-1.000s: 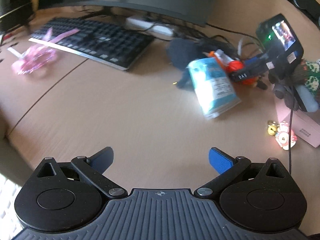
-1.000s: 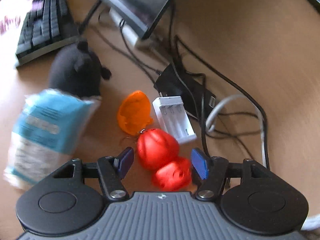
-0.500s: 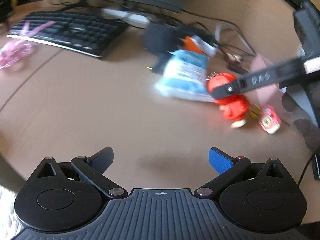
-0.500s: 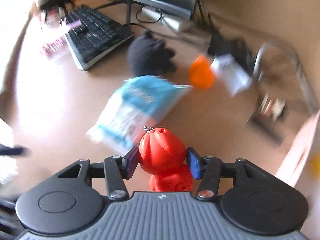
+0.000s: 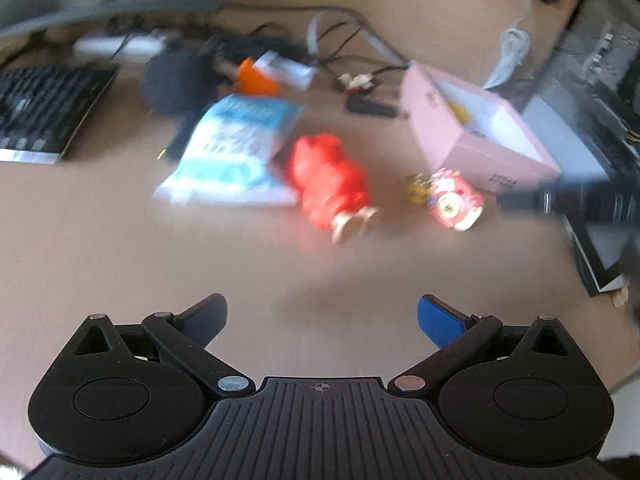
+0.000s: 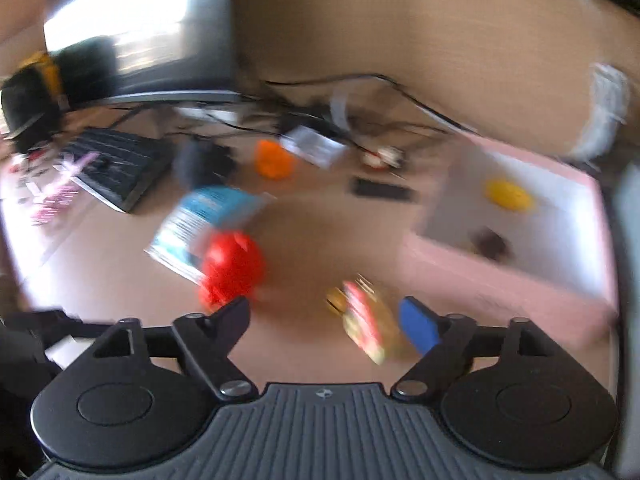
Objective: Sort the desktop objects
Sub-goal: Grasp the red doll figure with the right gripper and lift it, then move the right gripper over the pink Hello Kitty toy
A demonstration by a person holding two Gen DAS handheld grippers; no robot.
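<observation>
A red toy figure [image 5: 328, 180] [image 6: 232, 264] lies on the desk against a blue-and-white packet [image 5: 232, 156] [image 6: 204, 216]. My right gripper [image 6: 326, 316] hovers above the desk with its jaws opening and nothing pressed between them. The red toy sits just beyond its left finger. A small red-and-yellow charm [image 6: 364, 320] [image 5: 448, 196] lies on the desk below the gap, near the blue pad. An open pink box [image 5: 472, 136] [image 6: 520, 280] stands to the right with a yellow object [image 6: 508, 194] inside. My left gripper [image 5: 322, 316] is open and empty, short of the red toy.
At the back are a keyboard [image 5: 44, 108] [image 6: 116, 168], a black plush [image 5: 176, 80], an orange piece [image 5: 254, 78] [image 6: 274, 160], a white charger [image 5: 286, 70], a flat black item [image 6: 380, 190] and tangled cables. A monitor base stands behind them. Both views are motion-blurred.
The right gripper closed on the red toy near the cables, carried it beside the packet, then let it go and drew back. The left view swung right, toward the pink box.
</observation>
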